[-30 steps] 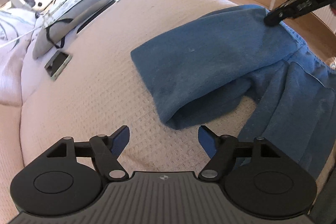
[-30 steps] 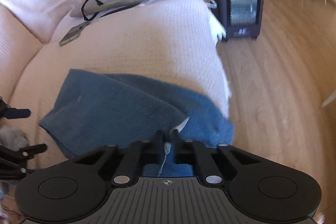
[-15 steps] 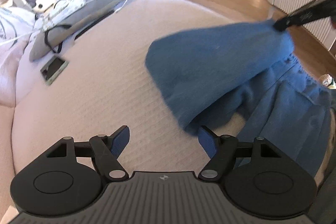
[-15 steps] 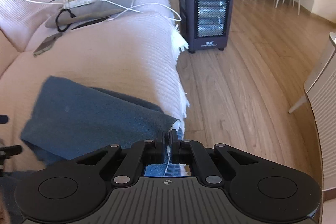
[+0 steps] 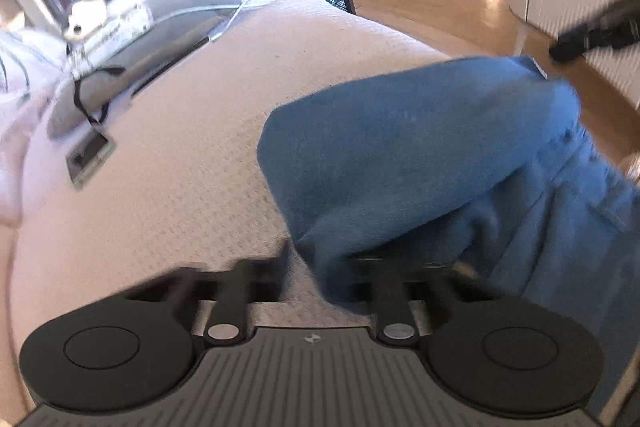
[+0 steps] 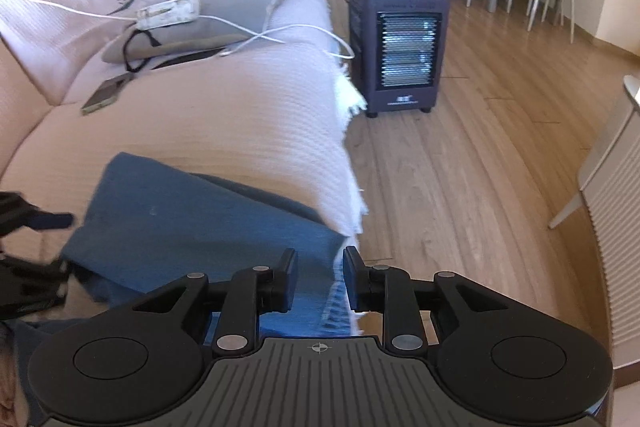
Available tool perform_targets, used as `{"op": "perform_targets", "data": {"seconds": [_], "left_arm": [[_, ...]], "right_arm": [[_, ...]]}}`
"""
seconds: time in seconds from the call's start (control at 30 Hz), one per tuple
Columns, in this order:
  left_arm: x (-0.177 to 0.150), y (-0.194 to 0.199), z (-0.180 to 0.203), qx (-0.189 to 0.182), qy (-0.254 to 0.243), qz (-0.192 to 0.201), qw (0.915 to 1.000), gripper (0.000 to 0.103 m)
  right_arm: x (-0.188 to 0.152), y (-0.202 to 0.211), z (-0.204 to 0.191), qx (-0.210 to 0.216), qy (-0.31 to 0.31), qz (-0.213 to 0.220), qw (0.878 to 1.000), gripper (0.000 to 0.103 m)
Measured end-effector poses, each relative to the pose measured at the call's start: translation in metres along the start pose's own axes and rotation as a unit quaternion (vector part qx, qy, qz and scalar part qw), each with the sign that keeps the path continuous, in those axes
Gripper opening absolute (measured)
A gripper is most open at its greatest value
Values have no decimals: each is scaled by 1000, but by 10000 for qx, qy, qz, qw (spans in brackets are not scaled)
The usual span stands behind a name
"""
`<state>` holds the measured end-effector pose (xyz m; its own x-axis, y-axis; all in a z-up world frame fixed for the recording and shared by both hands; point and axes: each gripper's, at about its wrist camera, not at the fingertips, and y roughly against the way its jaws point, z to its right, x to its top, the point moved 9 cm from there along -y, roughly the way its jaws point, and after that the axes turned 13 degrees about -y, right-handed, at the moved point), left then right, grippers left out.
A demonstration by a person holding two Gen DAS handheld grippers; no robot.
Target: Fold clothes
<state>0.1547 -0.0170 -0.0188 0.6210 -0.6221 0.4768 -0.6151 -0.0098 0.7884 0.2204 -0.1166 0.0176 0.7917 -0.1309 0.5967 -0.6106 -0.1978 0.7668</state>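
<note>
Blue sweatpants (image 5: 420, 155) lie folded over on the pink sofa cover (image 5: 180, 167), near its front edge. In the blurred left wrist view my left gripper (image 5: 320, 259) is low at the fold's near corner. Its jaws are partly closed, with cloth draped over the right finger and a gap beside the left finger (image 5: 282, 257). My right gripper (image 6: 319, 279) is open just above the sweatpants (image 6: 192, 219) at the sofa's edge, holding nothing. It shows as a dark blur (image 5: 592, 35) in the left wrist view. The left gripper (image 6: 40, 223) shows at the left edge of the right wrist view.
A phone (image 6: 102, 95) lies flat on the sofa cover (image 6: 240, 107). Behind it is a grey cushion (image 6: 208, 11) with a power strip and white cables. A dark heater (image 6: 400, 43) stands on the wood floor beside the sofa. A white cabinet (image 6: 616, 195) is at right.
My right gripper carried the sweatpants' edge towards the sofa front, then opened and let go. My left gripper moved forward to the fold's corner and its jaws narrowed.
</note>
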Motion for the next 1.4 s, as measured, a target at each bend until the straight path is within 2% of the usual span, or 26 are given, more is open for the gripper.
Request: {"op": "perform_targets", "data": {"seconds": [0.2,0.3,0.37,0.43,0.47,0.57,0.63,0.67,0.7,0.83,0.93,1.0,1.07,1.17,1.2,1.27,1.33,1.4], "left_arm": [[-16,12,-16,308,-83,-403,9987,4],[-36,24,-24,497,-105,-657,9965,5],[-53,27,-30,818,-195,-797,9933,5],[-71,19,-36,970,-130,-746,9924,8],[-79,12,-36,920,-81,-793,9926,12],[-77,15,-34,865,-146,-805,9929,13],[-75,19,-33,788,-140,-805,9935,26],[-75,26,-38,625,13,-775,9950,39],[-74,33,-42,462,167,-746,9960,43],[-69,62,-71,-199,1070,-324,9935,46],[-58,56,-102,-73,1471,-7,9891,45],[-51,38,-118,-120,1704,-26,9853,41],[-44,21,-123,-372,1893,-23,9812,40],[-32,0,-114,-830,2034,-13,9756,40],[-30,-4,-108,-918,2015,-24,9752,44],[-29,-14,-99,-914,1923,-102,9770,51],[-29,-20,-96,-902,1891,-146,9777,51],[-30,-25,-96,-911,1884,-164,9777,50]], "right_arm": [[-13,-10,-29,300,118,-124,9994,25],[-19,-21,-47,465,146,-299,9984,25],[-25,-27,-59,546,199,-441,9973,25],[-34,-30,-70,645,327,-561,9958,25],[-39,-31,-75,658,431,-608,9950,25],[-44,-33,-79,582,534,-599,9951,25],[-43,-29,-75,579,464,-590,9955,25],[-41,-26,-72,565,422,-578,9958,25],[-40,-23,-68,551,380,-566,9961,25],[-26,-10,-48,430,291,-378,9979,25],[-17,-9,-32,233,256,-293,9990,26],[-14,-9,-27,186,240,-280,9991,26],[-15,-10,-25,227,238,-288,9990,26],[-17,-10,-22,289,237,-301,9988,27],[-17,-10,-22,310,236,-305,9988,27],[-18,-11,-22,394,254,-308,9984,28],[-13,-14,-26,635,305,-297,9971,38],[-6,-20,-28,720,354,-266,9964,43]]}}
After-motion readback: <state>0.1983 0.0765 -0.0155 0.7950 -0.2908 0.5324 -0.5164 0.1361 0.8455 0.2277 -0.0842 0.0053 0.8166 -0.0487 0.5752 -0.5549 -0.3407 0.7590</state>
